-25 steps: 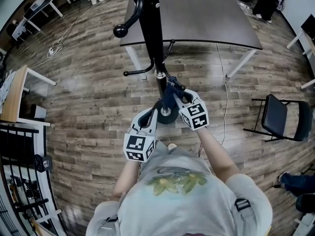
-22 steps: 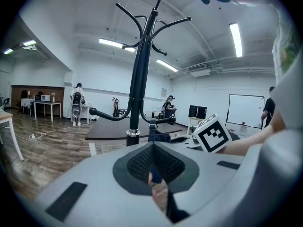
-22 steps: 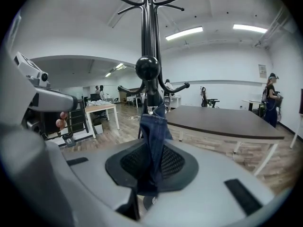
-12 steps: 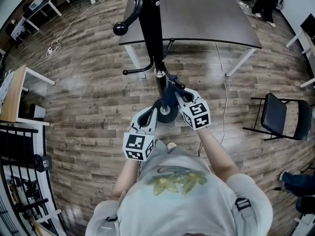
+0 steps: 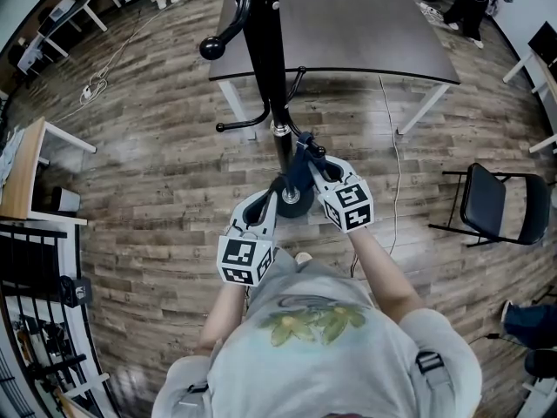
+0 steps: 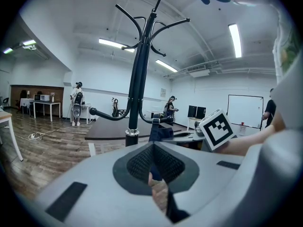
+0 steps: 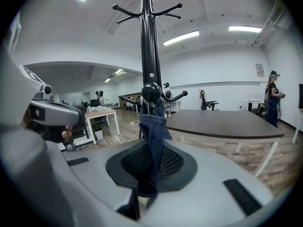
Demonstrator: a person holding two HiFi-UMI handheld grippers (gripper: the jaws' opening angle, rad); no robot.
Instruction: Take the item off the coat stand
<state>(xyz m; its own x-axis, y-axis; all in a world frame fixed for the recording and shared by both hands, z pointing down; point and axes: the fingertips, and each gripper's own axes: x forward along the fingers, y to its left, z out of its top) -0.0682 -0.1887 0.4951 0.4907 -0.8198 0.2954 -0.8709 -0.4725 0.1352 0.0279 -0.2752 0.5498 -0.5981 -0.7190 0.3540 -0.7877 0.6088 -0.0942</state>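
A black coat stand [image 5: 270,59] rises right in front of me, and a strip of blue denim fabric [image 5: 300,171] hangs from one of its low ball-tipped hooks [image 7: 152,91]. My right gripper [image 5: 306,159] reaches up to that hook. In the right gripper view its jaws [image 7: 152,150] are shut on the denim fabric [image 7: 154,141], which runs taut from the pads up to the hook. My left gripper [image 5: 265,200] sits lower, beside the pole near the base, with its pads [image 6: 142,162] together and nothing in them. From there the denim [image 6: 158,132] shows beyond the jaws.
A dark table [image 5: 348,33] on white legs stands just behind the stand. A black folding chair [image 5: 500,207] is at the right, a wooden desk [image 5: 26,164] at the left. The stand's round base [image 5: 294,200] rests on the wood floor. Several people stand far off.
Hardly anything differs: the right gripper has edged slightly to the right at the hook, still at the denim. The left gripper has stayed put.
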